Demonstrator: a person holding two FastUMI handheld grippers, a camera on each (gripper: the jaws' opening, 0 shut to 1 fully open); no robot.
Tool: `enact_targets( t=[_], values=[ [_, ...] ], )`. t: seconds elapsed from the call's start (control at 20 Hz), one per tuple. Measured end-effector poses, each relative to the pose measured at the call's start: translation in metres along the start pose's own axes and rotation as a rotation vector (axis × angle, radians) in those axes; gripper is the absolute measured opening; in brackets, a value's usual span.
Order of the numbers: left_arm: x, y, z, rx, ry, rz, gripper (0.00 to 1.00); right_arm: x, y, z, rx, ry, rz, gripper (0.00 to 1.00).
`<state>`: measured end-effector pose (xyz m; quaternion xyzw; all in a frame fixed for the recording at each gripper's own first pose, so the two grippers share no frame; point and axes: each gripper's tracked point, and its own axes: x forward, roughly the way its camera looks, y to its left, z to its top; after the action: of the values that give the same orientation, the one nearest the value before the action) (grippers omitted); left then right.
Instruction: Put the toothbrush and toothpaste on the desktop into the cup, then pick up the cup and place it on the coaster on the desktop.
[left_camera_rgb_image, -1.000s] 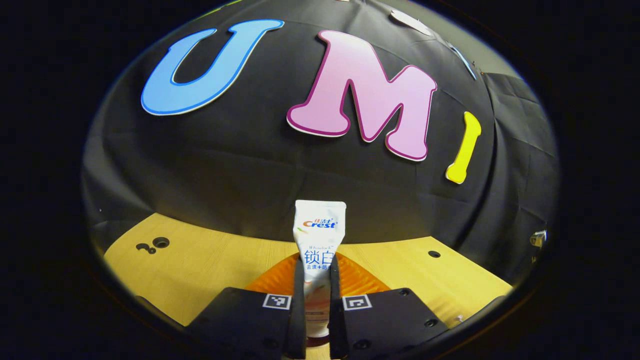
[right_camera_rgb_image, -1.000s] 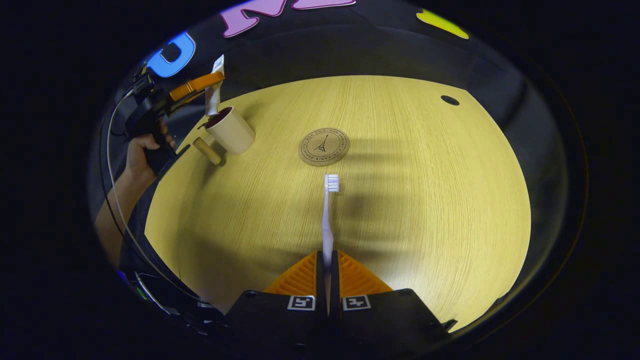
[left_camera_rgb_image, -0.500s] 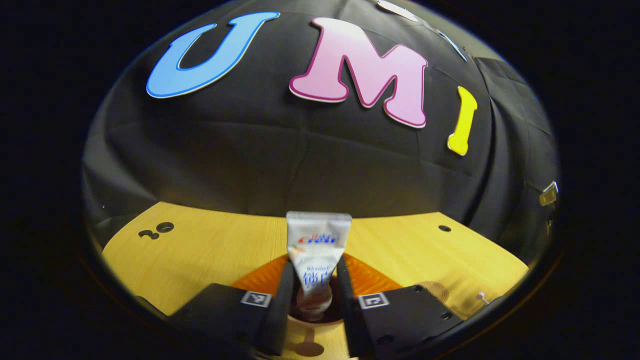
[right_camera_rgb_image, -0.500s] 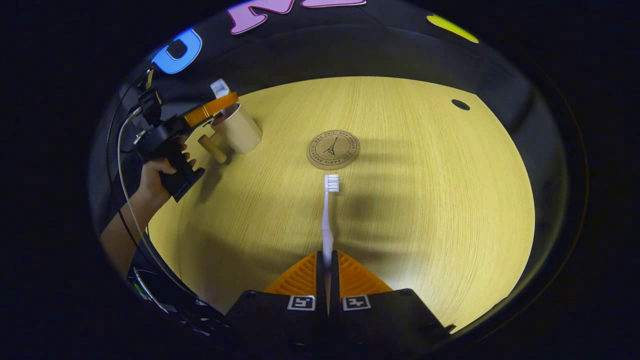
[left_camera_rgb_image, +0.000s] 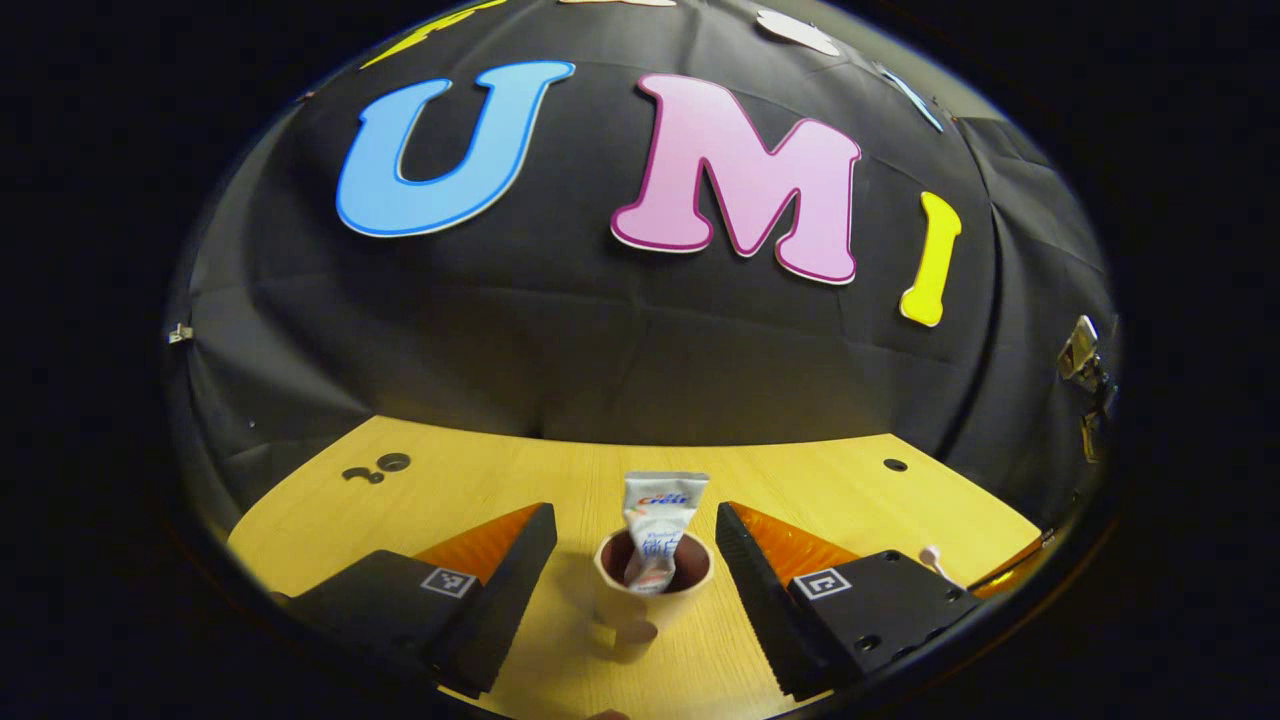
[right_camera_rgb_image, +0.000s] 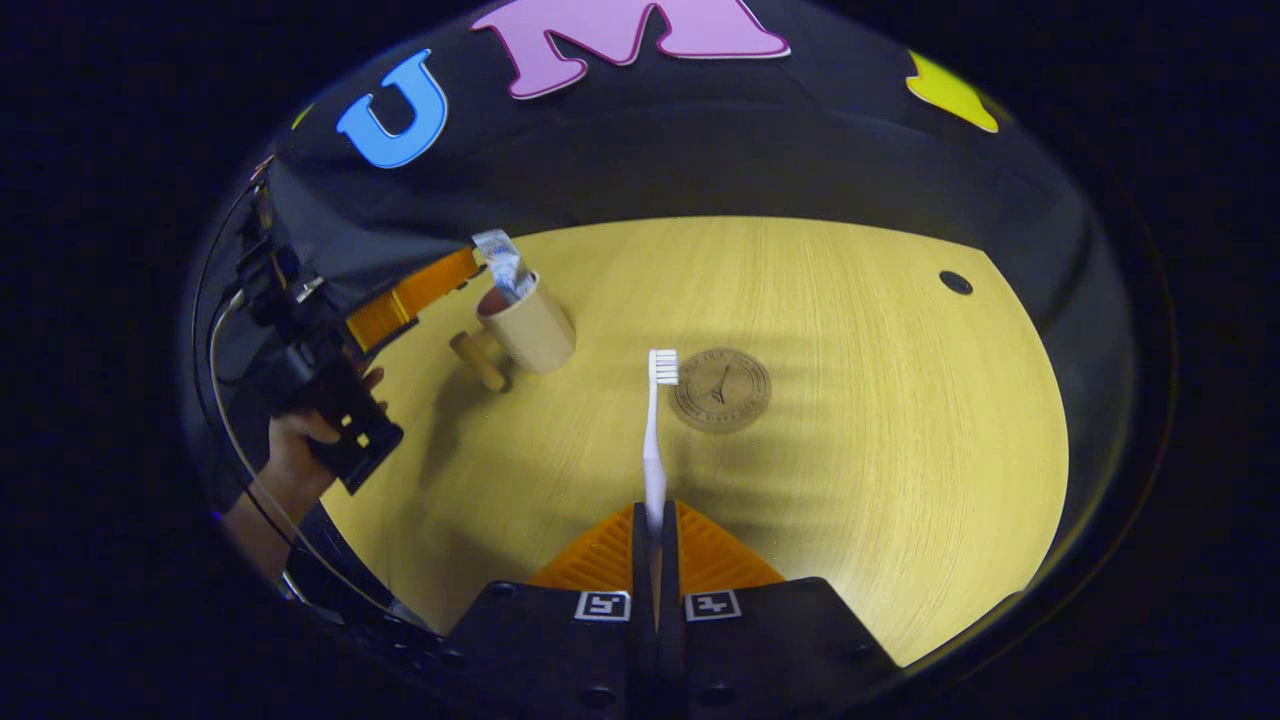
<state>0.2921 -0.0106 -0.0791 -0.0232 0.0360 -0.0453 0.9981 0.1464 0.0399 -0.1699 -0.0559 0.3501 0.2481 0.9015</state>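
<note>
Left claw (left_camera_rgb_image: 636, 570) stood spread wide in the left gripper view, its two fingers (left_camera_rgb_image: 505, 590) well apart and touching nothing. Between them, just ahead, sat the cup (left_camera_rgb_image: 652, 580) on the worktop (left_camera_rgb_image: 480, 490), and the toothpaste (left_camera_rgb_image: 660, 525) stood upright inside it, its crimped flat end sticking up above the rim. The cup's handle pointed back toward the claw. Off past the claw's right finger a small pale tip, likely the toothbrush head, showed low near the worktop's edge

Right claw (right_camera_rgb_image: 655, 525) was pressed together on the toothbrush (right_camera_rgb_image: 655, 430), both fingers pinching its handle, and the brush ran straight forward from the claw with its white bristle head at the far end. The brush appeared to be lifted off the worktop (right_camera_rgb_image: 850, 450), though that could not be told for certain. Just ahead and to the right of the bristle head lay the round coaster (right_camera_rgb_image: 722, 390), flat on the wood. Ahead and to the left stood the cup (right_camera_rgb_image: 530, 325) with the toothpaste (right_camera_rgb_image: 500, 265) leaning out of it and its handle facing left. Farther left a hand (right_camera_rgb_image: 300, 455) held the left claw (right_camera_rgb_image: 470, 275), its fingers reaching toward the cup's rim
</note>
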Motion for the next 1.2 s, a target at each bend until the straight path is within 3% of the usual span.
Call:
enact_targets(
  t=[0.35, 0.5, 0.6, 0.9, 1.2],
  values=[
    [-0.097, 0.015, -0.025, -0.11, 0.044, 0.064, 0.98, 0.012, 0.062, 0.083, 0.006, -0.175, 0.112, 0.05],
    [-0.125, 0.025, -0.038, -0.191, 0.044, 0.104, 0.98, 0.023, 0.087, 0.12, 0.001, -0.305, 0.151, 0.05],
    [-0.136, 0.021, -0.05, -0.26, 0.053, 0.1, 0.98, 0.029, 0.105, 0.141, 0.011, -0.394, 0.176, 0.05],
    [-0.151, 0.03, -0.062, -0.308, 0.037, 0.131, 0.97, 0.06, 0.134, 0.192, 0.016, -0.602, 0.192, 0.05],
    [-0.145, 0.028, -0.086, -0.31, 0.06, 0.105, 0.98, 0.09, 0.155, 0.206, -0.068, -0.71, 0.184, 0.05]
  ],
)
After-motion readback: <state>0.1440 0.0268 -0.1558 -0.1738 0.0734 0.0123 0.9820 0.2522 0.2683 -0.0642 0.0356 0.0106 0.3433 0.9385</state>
